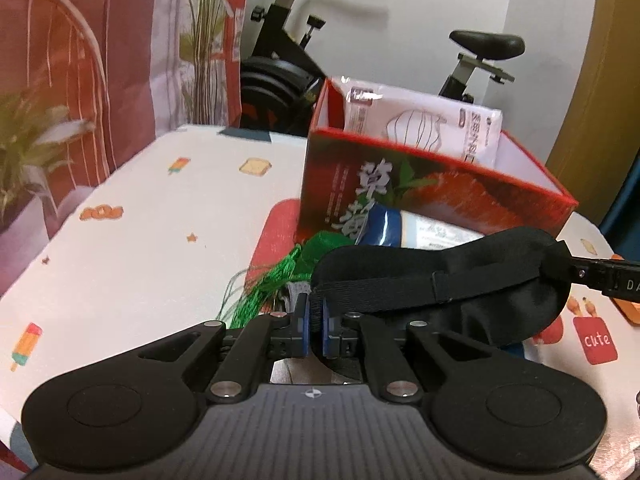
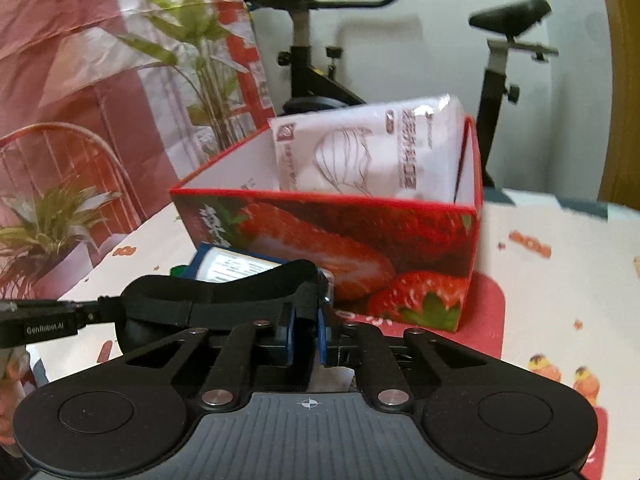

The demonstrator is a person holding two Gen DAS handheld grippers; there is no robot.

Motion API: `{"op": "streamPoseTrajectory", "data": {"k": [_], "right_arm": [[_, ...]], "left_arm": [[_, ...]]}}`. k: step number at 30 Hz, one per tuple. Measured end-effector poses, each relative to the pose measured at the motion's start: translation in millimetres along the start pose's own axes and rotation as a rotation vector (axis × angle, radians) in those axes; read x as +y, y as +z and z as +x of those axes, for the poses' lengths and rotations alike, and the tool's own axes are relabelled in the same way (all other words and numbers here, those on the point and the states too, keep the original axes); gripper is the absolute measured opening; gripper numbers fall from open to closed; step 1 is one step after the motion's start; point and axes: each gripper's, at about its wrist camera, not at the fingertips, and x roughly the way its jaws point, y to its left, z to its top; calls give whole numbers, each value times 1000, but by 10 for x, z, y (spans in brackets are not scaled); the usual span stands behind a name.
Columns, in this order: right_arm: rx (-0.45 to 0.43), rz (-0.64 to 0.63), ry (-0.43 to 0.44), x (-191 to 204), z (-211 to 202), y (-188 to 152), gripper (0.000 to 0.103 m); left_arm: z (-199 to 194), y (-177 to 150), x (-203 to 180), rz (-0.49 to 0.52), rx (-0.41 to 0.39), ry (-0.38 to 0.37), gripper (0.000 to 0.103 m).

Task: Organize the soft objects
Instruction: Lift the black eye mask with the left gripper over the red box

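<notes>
Both tongs clamped on black eye mask (image 1: 460, 280); strawberry box (image 1: 420, 192) just behind, green tassel (image 1: 272, 284) beside.

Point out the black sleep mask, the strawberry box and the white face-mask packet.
black sleep mask (image 1: 500, 280): left wrist view, padded right half.
strawberry box (image 2: 352, 240): right wrist view, front wall.
white face-mask packet (image 2: 360, 148): right wrist view, printed front.

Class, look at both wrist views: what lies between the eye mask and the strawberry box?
A blue packet lies between the eye mask and the box; both views show it.
</notes>
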Motion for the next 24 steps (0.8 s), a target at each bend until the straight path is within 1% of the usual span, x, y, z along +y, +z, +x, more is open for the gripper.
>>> {"op": "streamPoseTrajectory", "data": {"k": [6,11,16,20,24], "right_arm": [[-27,-51,-5,133,-146,64,10],[-54,-71,-12,192,-223,139,10],[-75,-84,-17,229,-274,192,10],[-80,-88,-20,244,-291,228,10],[-69,-112,-46,296,-302,314,10]], "left_arm": [[-204,40,10,1,-61,-3,6],[-308,98,22,-11,-90,-6,6],[-471,171,-14,-7,-137,-7,6],[-534,219,-12,-11,-154,-7,6],[-526,284,-63,17,-160,0,6]]}}
